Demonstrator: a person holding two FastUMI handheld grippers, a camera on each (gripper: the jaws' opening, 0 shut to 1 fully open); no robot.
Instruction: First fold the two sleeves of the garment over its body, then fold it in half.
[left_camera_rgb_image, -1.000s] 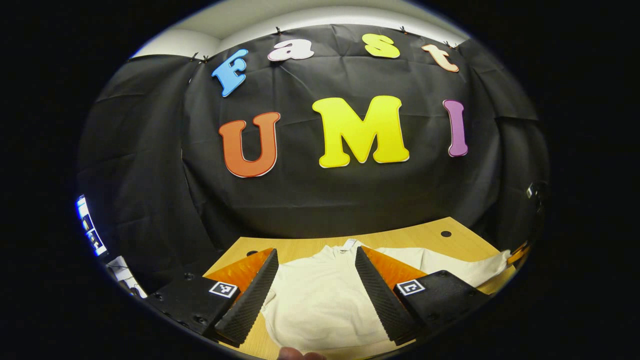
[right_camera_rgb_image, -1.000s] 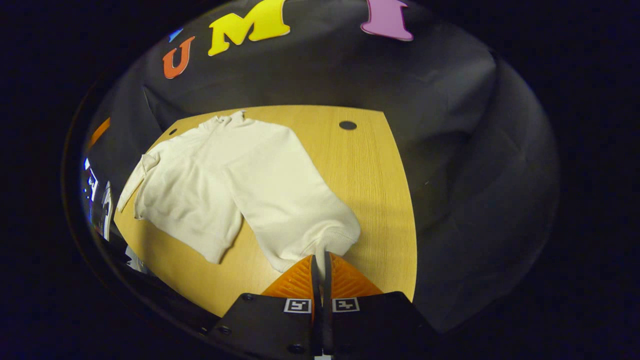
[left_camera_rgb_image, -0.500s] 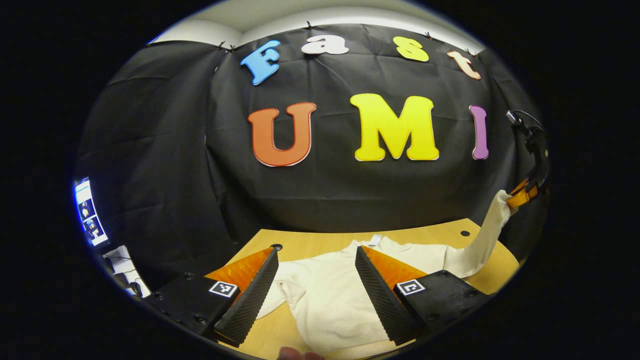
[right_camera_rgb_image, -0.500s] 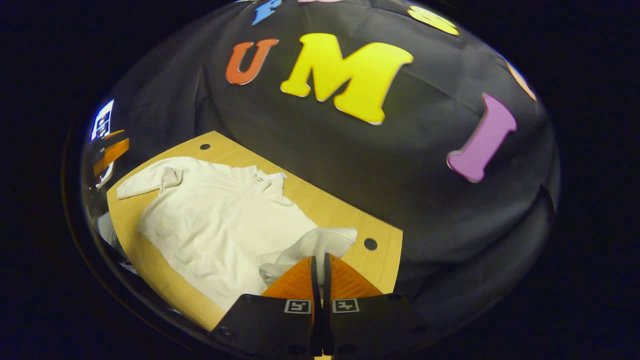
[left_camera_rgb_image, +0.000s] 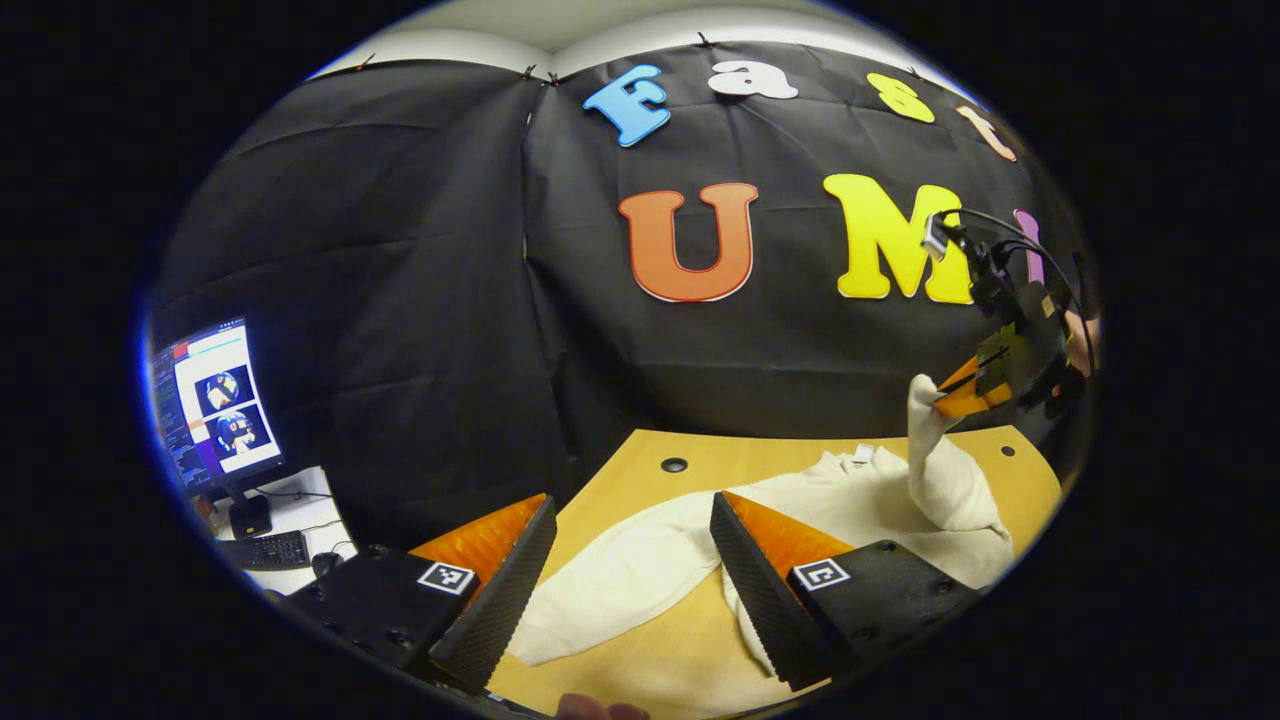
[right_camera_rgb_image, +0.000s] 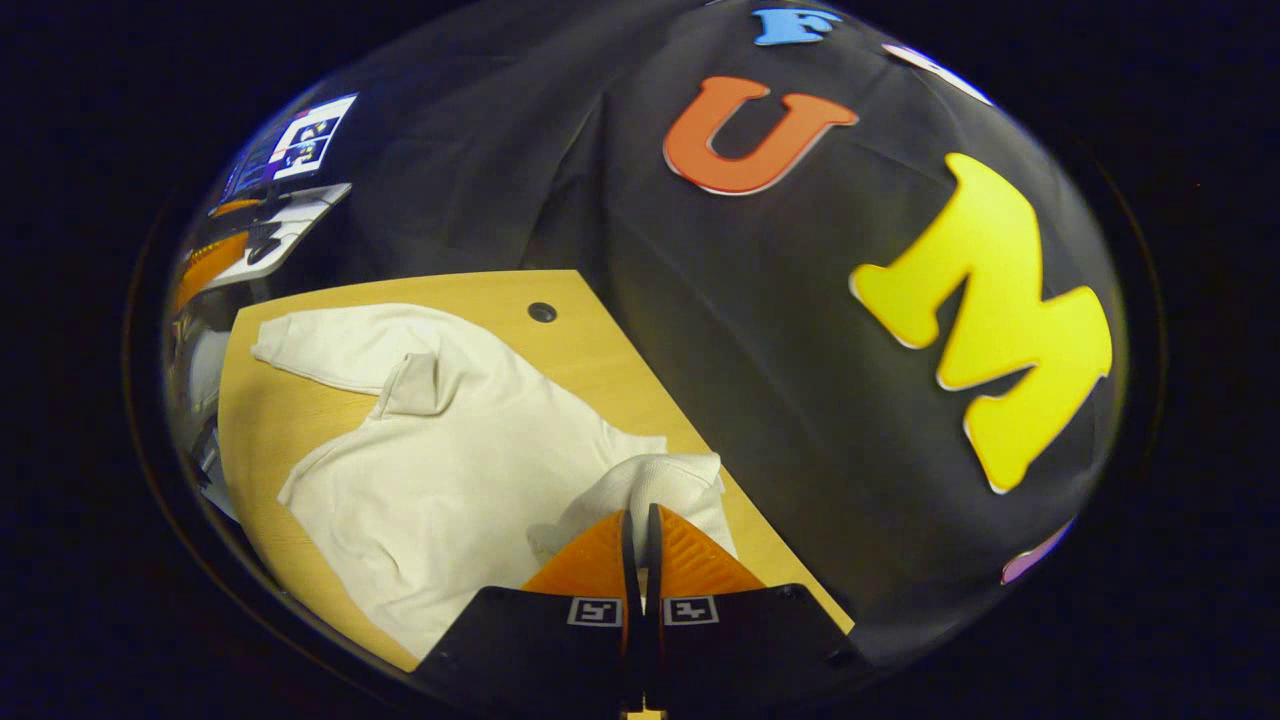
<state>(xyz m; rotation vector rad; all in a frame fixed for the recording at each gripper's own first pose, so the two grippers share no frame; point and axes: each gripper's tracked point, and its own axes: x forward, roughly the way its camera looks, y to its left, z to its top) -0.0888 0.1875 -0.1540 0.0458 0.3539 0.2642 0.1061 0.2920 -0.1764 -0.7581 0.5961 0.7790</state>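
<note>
While right tongs (right_camera_rgb_image: 640, 525) pinch a sleeve cuff (right_camera_rgb_image: 660, 480), raised above garment (right_camera_rgb_image: 450, 480) on tabletop (right_camera_rgb_image: 270, 430), left tongs (left_camera_rgb_image: 630, 570) hover wide open, empty, w/ garment's other sleeve (left_camera_rgb_image: 620, 580) beneath.

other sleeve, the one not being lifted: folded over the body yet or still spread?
Still spread. In the right gripper view the free sleeve lies flat on the table, stretched away from the sweatshirt body, not over it.

At lower frame, the left gripper (left_camera_rgb_image: 630, 580) has black ribbed fingers (left_camera_rgb_image: 500, 590), orange side panels, black bases bearing screws and square black-and-white markers; the right gripper (right_camera_rgb_image: 640, 545) matches.
</note>
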